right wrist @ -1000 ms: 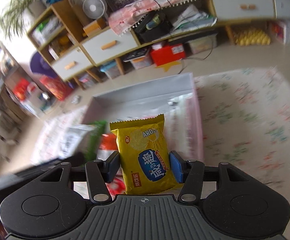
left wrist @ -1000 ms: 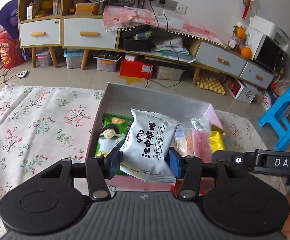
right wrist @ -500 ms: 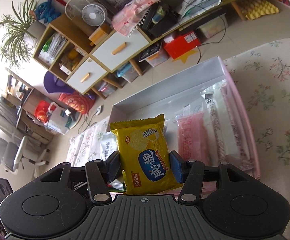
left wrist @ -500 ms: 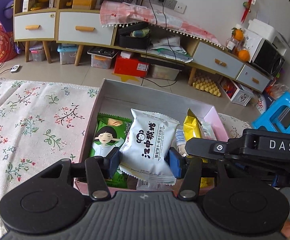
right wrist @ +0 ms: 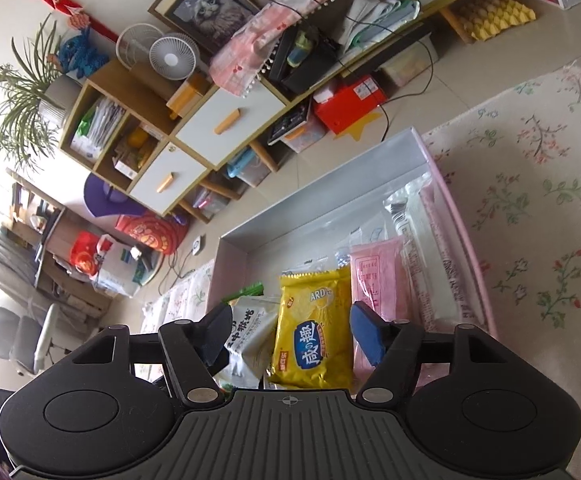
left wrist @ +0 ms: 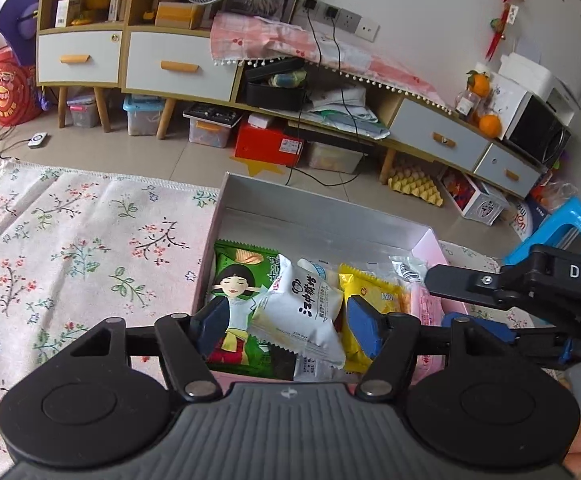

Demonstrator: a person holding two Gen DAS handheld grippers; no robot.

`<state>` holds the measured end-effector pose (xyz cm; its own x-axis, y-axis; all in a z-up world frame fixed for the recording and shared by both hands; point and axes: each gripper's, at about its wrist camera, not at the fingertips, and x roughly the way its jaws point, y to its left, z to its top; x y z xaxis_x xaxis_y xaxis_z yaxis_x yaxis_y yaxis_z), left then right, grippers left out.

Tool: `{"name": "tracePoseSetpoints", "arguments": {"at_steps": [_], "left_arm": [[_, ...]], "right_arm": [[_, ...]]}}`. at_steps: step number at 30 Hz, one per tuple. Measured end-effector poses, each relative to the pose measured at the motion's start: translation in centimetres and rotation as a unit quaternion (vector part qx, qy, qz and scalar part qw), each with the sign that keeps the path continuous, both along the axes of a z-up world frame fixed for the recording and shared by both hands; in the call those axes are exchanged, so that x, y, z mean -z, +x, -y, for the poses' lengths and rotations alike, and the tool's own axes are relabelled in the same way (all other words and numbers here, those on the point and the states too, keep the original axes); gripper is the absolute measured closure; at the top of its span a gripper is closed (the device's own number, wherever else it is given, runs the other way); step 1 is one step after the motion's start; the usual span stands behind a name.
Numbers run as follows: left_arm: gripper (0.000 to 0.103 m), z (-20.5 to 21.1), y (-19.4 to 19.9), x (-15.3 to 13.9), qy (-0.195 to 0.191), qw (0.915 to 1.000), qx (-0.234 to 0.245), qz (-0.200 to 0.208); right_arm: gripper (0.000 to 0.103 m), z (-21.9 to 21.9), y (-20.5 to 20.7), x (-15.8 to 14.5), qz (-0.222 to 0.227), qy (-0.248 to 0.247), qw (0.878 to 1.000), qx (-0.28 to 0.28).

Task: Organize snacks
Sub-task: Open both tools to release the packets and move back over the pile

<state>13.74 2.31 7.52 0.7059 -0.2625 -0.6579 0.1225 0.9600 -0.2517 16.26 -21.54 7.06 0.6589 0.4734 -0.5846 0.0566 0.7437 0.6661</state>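
Observation:
A shallow grey box with pink sides (left wrist: 322, 216) (right wrist: 314, 196) sits on a floral cloth. In it lie a green snack pack with a girl's picture (left wrist: 236, 280), a white snack pack (left wrist: 302, 308) (right wrist: 246, 332), a yellow snack pack (left wrist: 374, 292) (right wrist: 314, 340) and pink and clear packs (right wrist: 378, 276). My left gripper (left wrist: 290, 326) is open, its jaws apart on either side of the white pack. My right gripper (right wrist: 290, 336) is open, its jaws either side of the yellow pack. The right gripper also shows in the left wrist view at the right (left wrist: 470, 280).
The floral cloth (left wrist: 74, 248) (right wrist: 538, 208) spreads to both sides of the box. Beyond it are a tiled floor, low cabinets with drawers (left wrist: 170, 64), storage bins, a red box (left wrist: 270, 144) and a blue stool (left wrist: 562, 232).
Both grippers have opened and let go of their packs. The white pack and the yellow pack now lie in the box side by side.

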Motion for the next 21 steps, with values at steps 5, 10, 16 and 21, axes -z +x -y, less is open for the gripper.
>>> {"name": "tracePoseSetpoints", "arguments": {"at_steps": [5,10,16,21], "left_arm": [[0.037,0.4,-1.3,-0.7,0.013,0.9999,-0.002,-0.011],[0.023,0.9,-3.5,-1.4,0.061,0.9981,0.01,-0.007],[0.018,0.5,-6.2,-0.7,0.087,0.9951,0.009,-0.047],[0.02,-0.3,-7.7,0.5,0.057,0.9945,-0.002,-0.087]], "right_arm": [[0.036,-0.1,-0.8,-1.8,0.004,-0.042,0.999,-0.022],[0.036,-0.6,-2.6,-2.6,-0.007,-0.091,0.994,-0.057],[0.035,-1.9,-7.0,-3.4,0.007,-0.167,0.978,-0.122],[0.035,-3.4,-10.2,-2.0,0.0,-0.267,0.95,-0.163]]}}
